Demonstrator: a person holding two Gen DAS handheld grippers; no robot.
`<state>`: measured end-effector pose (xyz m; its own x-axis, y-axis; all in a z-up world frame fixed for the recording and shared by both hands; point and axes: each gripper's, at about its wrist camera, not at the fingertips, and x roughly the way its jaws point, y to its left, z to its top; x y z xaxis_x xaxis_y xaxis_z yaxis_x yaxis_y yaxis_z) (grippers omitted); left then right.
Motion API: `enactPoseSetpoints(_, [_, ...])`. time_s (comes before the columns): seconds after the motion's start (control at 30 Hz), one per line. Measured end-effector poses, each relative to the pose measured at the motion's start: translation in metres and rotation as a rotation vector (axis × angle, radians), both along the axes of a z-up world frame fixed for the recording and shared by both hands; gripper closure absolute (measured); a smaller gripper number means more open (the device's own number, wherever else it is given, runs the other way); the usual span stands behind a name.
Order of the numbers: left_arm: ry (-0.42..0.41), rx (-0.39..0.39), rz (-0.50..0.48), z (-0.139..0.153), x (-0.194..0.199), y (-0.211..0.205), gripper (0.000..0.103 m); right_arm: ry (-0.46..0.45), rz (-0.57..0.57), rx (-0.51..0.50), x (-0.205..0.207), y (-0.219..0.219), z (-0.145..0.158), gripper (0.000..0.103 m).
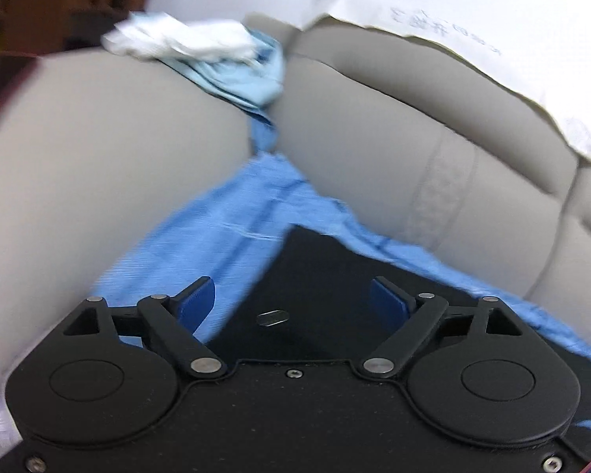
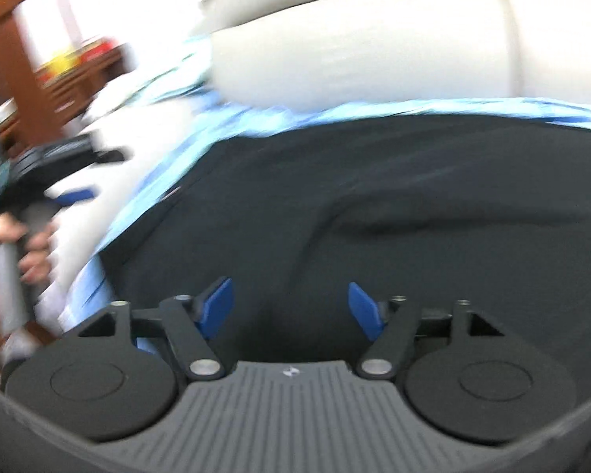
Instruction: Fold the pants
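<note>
Black pants (image 2: 394, 205) lie spread on a light blue cloth (image 2: 165, 181) over a grey sofa. In the right wrist view they fill the middle, with a soft crease running across. My right gripper (image 2: 289, 307) hovers over them, open, its blue pads (image 2: 216, 303) wide apart with nothing between them. In the left wrist view a corner of the black pants (image 1: 327, 268) lies on the blue cloth (image 1: 216, 236). My left gripper (image 1: 293, 301) stands open above that corner, touching nothing. In the right wrist view, a hand (image 2: 4, 252) at the left holds the other gripper's handle.
Grey sofa cushions (image 1: 98, 138) rise to either side and behind. A crumpled white and pale blue bundle (image 1: 201, 47) sits in the gap between cushions. A white sheet with writing (image 1: 472, 23) lies on the backrest. Brown wooden furniture (image 2: 23, 63) stands at the left.
</note>
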<state>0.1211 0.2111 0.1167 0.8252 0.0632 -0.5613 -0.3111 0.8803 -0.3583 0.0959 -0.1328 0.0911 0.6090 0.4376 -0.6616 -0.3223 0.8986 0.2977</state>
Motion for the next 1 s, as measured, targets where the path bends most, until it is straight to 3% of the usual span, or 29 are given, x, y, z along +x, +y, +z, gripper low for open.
enactPoseSetpoints(0.17, [0.102, -0.127, -0.012, 0.002, 0.079, -0.008, 0.013, 0.12, -0.265, 0.03, 0.106, -0.052, 0.021, 0.011])
enactPoseSetpoints(0.3, [0.203, -0.195, 0.037, -0.017, 0.14, -0.02, 0.012, 0.225, -0.437, -0.008, 0.192, -0.081, 0.013, 0.007])
enactPoseSetpoints(0.43, [0.268, -0.209, 0.145, -0.048, 0.186, -0.027, 0.012, 0.316, -0.583, -0.067, 0.261, -0.102, -0.012, 0.004])
enactPoseSetpoints(0.57, [0.319, -0.179, 0.207, -0.072, 0.223, -0.034, 0.009, 0.348, -0.678, -0.124, 0.306, -0.113, -0.038, 0.003])
enactPoseSetpoints(0.63, [0.314, -0.13, 0.24, -0.079, 0.236, -0.04, 0.004, 0.353, -0.703, -0.16, 0.321, -0.115, -0.048, 0.001])
enactPoseSetpoints(0.93, [0.346, 0.052, 0.345, -0.095, 0.263, -0.06, 0.0, 0.282, -0.738, -0.408, 0.364, -0.102, -0.072, 0.0])
enactPoseSetpoints(0.97, [0.347, 0.063, 0.346, -0.096, 0.264, -0.061, 0.0, 0.272, -0.739, -0.439, 0.364, -0.099, -0.076, 0.0])
enactPoseSetpoints(1.0, [0.351, 0.079, 0.34, -0.097, 0.264, -0.062, 0.001, 0.252, -0.745, -0.447, 0.361, -0.098, -0.077, 0.007])
